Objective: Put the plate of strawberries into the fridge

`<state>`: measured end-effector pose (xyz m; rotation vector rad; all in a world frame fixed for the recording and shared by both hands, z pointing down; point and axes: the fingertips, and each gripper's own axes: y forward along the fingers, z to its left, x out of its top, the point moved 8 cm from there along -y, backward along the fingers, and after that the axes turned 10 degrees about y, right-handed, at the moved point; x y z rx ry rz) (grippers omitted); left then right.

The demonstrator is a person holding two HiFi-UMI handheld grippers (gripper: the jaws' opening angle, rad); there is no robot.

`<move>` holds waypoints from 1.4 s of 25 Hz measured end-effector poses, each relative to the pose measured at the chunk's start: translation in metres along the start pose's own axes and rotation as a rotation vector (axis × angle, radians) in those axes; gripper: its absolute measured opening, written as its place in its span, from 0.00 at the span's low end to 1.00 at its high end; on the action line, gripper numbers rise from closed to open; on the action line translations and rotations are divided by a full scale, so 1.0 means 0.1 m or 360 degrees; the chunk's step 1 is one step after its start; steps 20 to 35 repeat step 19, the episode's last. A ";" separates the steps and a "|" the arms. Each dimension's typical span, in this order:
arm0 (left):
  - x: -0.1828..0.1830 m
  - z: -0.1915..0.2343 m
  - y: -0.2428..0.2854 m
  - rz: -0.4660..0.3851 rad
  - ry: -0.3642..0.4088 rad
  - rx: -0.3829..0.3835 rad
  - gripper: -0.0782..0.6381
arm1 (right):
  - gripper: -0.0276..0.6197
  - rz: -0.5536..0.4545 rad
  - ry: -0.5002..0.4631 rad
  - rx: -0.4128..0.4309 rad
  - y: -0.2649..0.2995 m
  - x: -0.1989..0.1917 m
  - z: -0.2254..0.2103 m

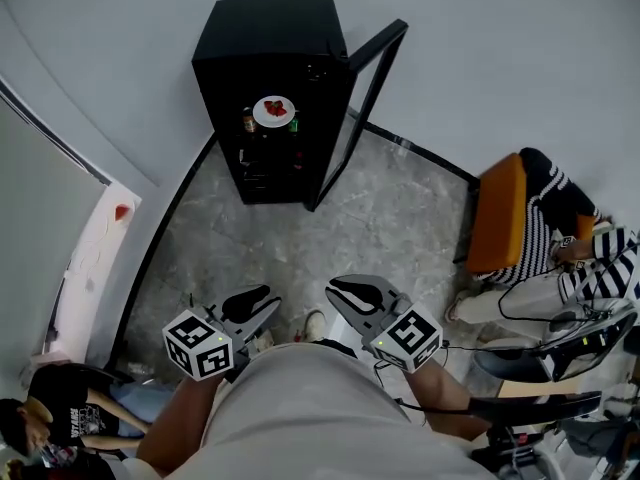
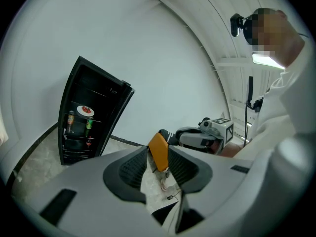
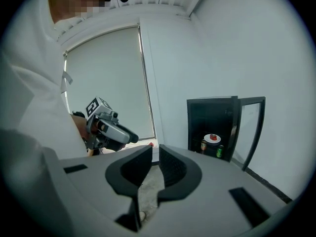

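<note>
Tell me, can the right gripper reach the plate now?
Probably not yet: the plate sits in the fridge, across the floor from the right gripper. The door stands open; only distance hinders.

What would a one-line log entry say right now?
plate of strawberries: inside fridge | door: open | left gripper: open, empty | right gripper: open, empty

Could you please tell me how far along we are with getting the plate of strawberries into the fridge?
Done: the plate of strawberries sits on a shelf inside the fridge.
In hand: nothing. The left gripper and right gripper are both open and empty, close to the person's body and well away from the fridge.
Left: the fridge door stands open, so closing it is probably all that remains.
</note>
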<state>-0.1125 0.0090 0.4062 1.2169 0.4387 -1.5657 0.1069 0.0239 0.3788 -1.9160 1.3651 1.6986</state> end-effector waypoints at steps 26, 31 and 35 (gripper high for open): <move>-0.14 -0.18 -0.12 0.0011 0.0053 -0.0030 0.31 | 0.12 -0.0054 -0.0016 -0.0019 -0.08 -0.11 0.29; -0.14 -0.18 -0.12 0.0011 0.0053 -0.0030 0.31 | 0.12 -0.0054 -0.0016 -0.0019 -0.08 -0.11 0.29; -0.14 -0.18 -0.12 0.0011 0.0053 -0.0030 0.31 | 0.12 -0.0054 -0.0016 -0.0019 -0.08 -0.11 0.29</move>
